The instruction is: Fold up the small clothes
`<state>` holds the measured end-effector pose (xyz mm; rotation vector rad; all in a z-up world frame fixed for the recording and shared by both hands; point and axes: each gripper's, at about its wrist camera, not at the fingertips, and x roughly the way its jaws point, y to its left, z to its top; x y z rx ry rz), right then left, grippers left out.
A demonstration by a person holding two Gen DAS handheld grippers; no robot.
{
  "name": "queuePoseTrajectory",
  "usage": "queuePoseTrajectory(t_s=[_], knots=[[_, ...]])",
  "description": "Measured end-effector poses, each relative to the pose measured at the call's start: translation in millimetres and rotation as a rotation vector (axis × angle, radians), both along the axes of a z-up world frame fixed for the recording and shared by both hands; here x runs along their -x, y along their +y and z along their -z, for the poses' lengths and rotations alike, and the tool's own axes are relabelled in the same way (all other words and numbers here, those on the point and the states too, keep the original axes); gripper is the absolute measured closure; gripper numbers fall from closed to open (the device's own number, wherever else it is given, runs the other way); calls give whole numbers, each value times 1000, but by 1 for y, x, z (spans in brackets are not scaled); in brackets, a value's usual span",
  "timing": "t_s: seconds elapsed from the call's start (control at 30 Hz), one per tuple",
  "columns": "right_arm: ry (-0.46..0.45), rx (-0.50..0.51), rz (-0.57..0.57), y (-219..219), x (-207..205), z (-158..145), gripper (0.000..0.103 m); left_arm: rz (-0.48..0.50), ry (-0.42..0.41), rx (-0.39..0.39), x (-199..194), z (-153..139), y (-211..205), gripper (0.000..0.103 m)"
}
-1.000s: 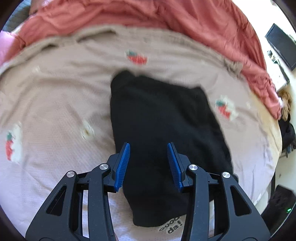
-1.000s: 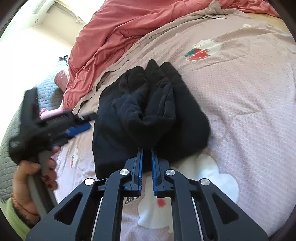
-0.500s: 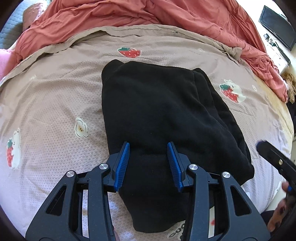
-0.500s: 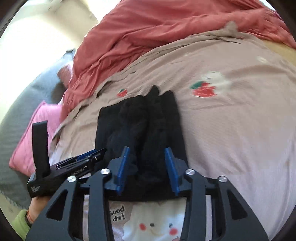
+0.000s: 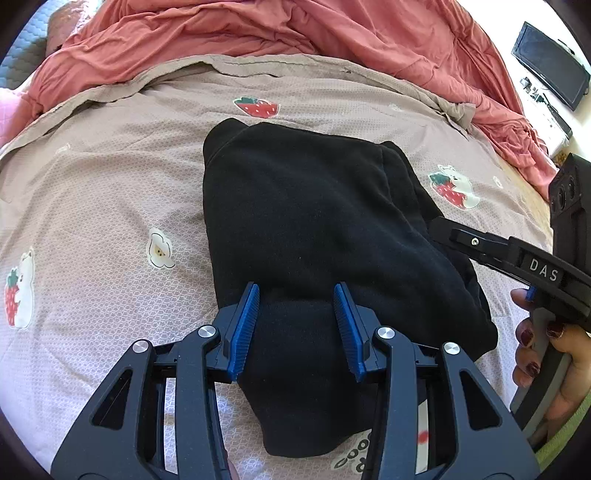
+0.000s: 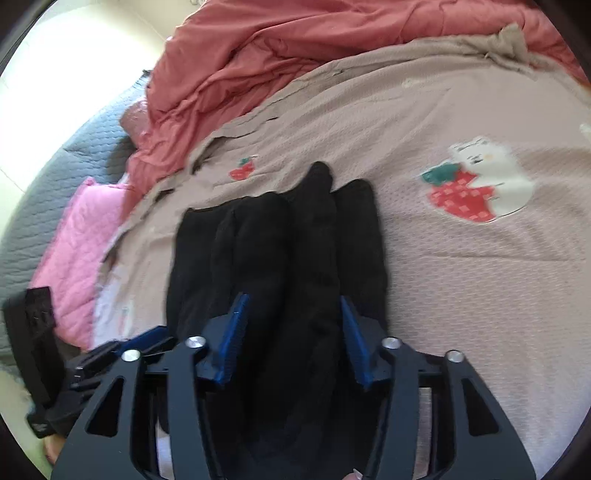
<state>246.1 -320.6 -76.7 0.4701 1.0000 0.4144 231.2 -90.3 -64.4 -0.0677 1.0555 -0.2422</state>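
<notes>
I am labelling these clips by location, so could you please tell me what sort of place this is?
Most likely a bedroom at home. The black folded garment lies on a bed covered by a beige sheet printed with strawberries and bears, with a rumpled salmon-red duvet behind it and a pink quilted pillow beside it.

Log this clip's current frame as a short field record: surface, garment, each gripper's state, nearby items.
surface: bed sheet with strawberry-bear prints
garment: black garment, folded into a compact stack, lying flat on the sheet
left gripper: open, above the garment's near edge, holding nothing
right gripper: open, over the garment's near end, holding nothing
nearby: red duvet bunched behind; pink pillow at the side
</notes>
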Motion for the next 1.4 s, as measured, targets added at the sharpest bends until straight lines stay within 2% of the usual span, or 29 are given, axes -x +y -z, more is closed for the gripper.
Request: queuePoseTrajectory(t_s=[0.1, 0.23, 0.4, 0.57, 0.6, 0.7, 0.83, 1.1, 1.27, 1.4], knots=[[-27, 18, -41, 9, 1, -6, 57, -4, -3, 2, 0, 0, 0, 69], [-7, 44, -55, 12, -3, -1, 57, -6, -7, 3, 1, 0, 0, 69], [16, 27, -41, 11, -11, 6, 56, -3, -12, -4, 0, -1, -2, 68], [2, 97, -33, 20, -10, 6, 52, -17, -15, -2, 1, -2, 0, 66], [-3, 109, -37, 22, -9, 6, 54, -22, -15, -5, 1, -2, 0, 65], [-8, 81, -57, 23, -8, 4, 78, -29, -17, -12, 1, -2, 0, 64], [-30, 73, -48, 21, -6, -2, 90, -35, -18, -16, 2, -3, 0, 64], [-89, 8, -61, 11, 2, -31, 93, -25, -27, 0, 9, -14, -2, 65], [-120, -5, -34, -5, 12, -47, 94, 11, -24, 69, 12, -24, -10, 65], [-78, 48, -6, -17, 9, -38, 94, 55, -19, 70, 13, -22, -27, 60]])
